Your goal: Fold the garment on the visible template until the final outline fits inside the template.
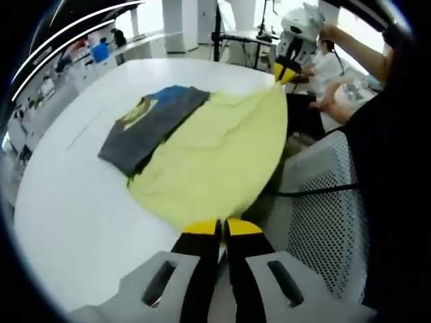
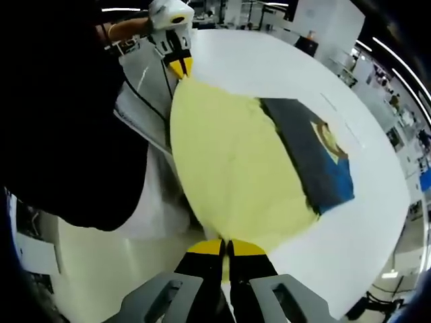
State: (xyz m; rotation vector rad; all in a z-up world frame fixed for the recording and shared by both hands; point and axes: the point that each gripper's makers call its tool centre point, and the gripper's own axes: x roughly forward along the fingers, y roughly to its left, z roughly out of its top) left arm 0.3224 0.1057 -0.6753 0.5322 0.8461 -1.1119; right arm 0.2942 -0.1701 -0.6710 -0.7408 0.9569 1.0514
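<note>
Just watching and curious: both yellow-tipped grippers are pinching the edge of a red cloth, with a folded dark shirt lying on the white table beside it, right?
Not quite: the cloth is pale yellow, not red, as the left gripper view shows. The rest holds: the left gripper and right gripper each pinch its edge, and the folded dark shirt lies on the white table.

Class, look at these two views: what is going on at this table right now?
A person is working with two handheld grippers on a yellow garment spread over a white table. The left gripper and the right gripper are each shut on the garment's near edge, at opposite ends, holding it stretched between them. A folded dark grey garment with a blue and yellow print lies partly under the far side of the yellow one. No fold shows in the yellow garment yet.
</note>
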